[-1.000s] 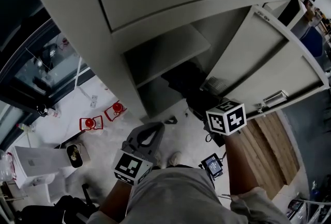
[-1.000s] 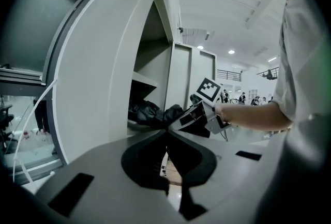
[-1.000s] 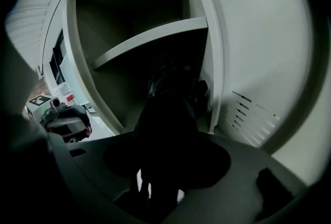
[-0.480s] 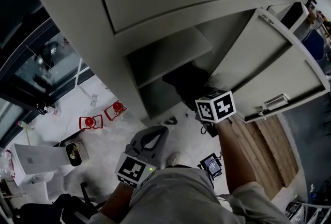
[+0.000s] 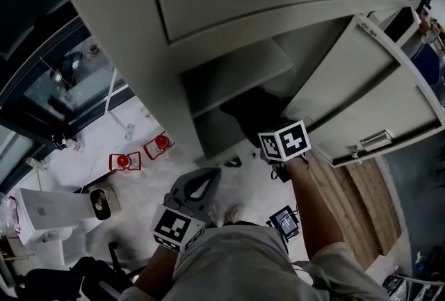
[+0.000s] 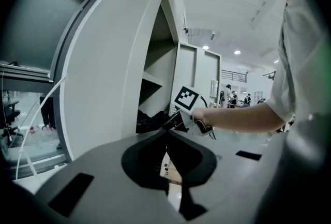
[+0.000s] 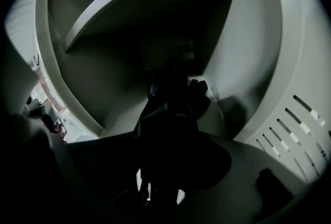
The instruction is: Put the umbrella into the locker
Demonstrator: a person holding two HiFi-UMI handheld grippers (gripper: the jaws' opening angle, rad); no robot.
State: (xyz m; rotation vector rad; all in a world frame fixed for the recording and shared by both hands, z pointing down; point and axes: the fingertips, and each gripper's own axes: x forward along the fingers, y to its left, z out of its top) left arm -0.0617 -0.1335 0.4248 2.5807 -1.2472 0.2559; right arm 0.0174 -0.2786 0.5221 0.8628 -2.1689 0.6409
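Note:
The black folded umbrella (image 5: 252, 114) lies partly inside the lower compartment of the beige locker (image 5: 229, 74), under its shelf. My right gripper (image 5: 268, 128), with its marker cube, is at the compartment mouth and shut on the umbrella. In the right gripper view the umbrella (image 7: 170, 99) runs out between the dark jaws (image 7: 170, 137) toward the compartment's back wall. My left gripper (image 5: 211, 175) hangs lower, over the floor in front of the locker, shut with nothing in it. From the left gripper (image 6: 166, 134) view the right hand and the umbrella (image 6: 152, 120) show at the locker opening.
The locker door (image 5: 361, 98) stands swung open to the right of my right arm. Wooden boards (image 5: 354, 195) lie below it. Two red objects (image 5: 124, 163) and a white box (image 5: 49, 209) sit on the floor at the left, by a glass wall. A small device (image 5: 285, 222) lies near my feet.
My right gripper has moved left and down toward the lower compartment, carrying the umbrella further in. The left gripper has stayed nearly still.

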